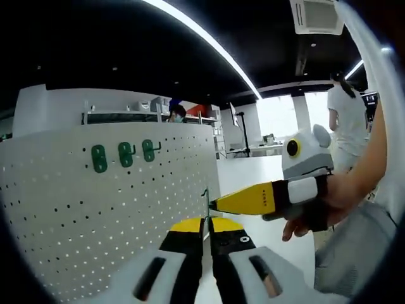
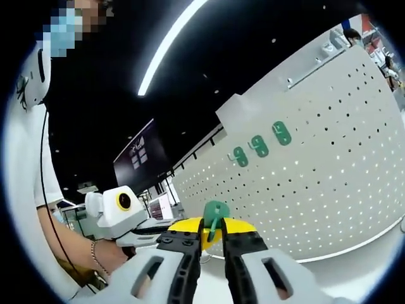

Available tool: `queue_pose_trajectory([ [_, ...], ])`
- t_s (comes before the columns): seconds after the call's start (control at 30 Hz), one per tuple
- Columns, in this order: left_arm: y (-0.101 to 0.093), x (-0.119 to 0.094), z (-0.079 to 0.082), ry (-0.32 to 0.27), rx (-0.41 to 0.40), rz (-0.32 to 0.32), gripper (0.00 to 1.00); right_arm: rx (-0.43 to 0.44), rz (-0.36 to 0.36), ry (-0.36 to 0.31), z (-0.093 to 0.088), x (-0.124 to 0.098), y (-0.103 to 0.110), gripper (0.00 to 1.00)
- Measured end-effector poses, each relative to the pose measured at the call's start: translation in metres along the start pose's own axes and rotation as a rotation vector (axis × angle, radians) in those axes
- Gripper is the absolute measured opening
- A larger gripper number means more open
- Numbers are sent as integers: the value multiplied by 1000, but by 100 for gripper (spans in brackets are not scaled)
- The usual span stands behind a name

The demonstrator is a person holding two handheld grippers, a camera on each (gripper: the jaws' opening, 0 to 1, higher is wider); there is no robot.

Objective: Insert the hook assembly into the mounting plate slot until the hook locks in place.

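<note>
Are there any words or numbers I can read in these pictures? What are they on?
No words or numbers can be read.
Dark wall screen: a pale mark, too blurred to read.
Right gripper: small print on the yellow jaw, too tiny to read.
White pegboard: no writing, just holes and three green hooks.
Green hook held in the right gripper: no writing.

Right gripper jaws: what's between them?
The right gripper is shut on a green hook. Its rounded plate shows above the jaws; the lower part is covered by them. Behind stands the white pegboard.
</note>
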State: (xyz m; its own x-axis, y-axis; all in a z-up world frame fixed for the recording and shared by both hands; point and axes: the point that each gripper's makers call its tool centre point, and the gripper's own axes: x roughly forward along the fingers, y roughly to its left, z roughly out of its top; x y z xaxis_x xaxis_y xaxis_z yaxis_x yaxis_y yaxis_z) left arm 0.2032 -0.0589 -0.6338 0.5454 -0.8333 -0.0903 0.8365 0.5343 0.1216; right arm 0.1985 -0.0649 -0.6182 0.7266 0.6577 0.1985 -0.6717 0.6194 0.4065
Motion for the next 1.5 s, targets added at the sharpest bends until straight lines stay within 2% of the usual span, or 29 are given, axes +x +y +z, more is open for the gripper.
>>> queue_pose_trajectory([
  [0.23,1,-1,0,2,-3,6,2,-2,-3,12,-3,2,1,4],
  [0.4,3,-1,1,-4,-16,17,2,28,-26,-8,-1,4,-2,4],
  [0.47,1,-1,0,1,7,17,2,51,-42,-31,2,4,-3,3],
  [0.53,1,0,0,1,-18,18,2,70,-46,-44,2,3,-3,2],
  [0.93,3,-2,-3,14,-15,33,2,40,-66,-16,-2,6,-2,1],
  [1.03,3,-3,-4,15,-15,33,2,76,-67,-9,-4,6,-3,1],
  [1.27,4,-3,-6,18,-24,42,2,60,-83,-1,-5,7,-3,1],
  [1.33,6,-3,-3,7,-30,45,2,86,-79,-20,-3,8,-3,1],
  [1.43,6,-3,-5,19,-32,44,2,51,-89,2,-4,9,-2,1],
  [1.5,6,-4,-5,18,-36,44,2,72,-95,11,-5,9,-2,1],
])
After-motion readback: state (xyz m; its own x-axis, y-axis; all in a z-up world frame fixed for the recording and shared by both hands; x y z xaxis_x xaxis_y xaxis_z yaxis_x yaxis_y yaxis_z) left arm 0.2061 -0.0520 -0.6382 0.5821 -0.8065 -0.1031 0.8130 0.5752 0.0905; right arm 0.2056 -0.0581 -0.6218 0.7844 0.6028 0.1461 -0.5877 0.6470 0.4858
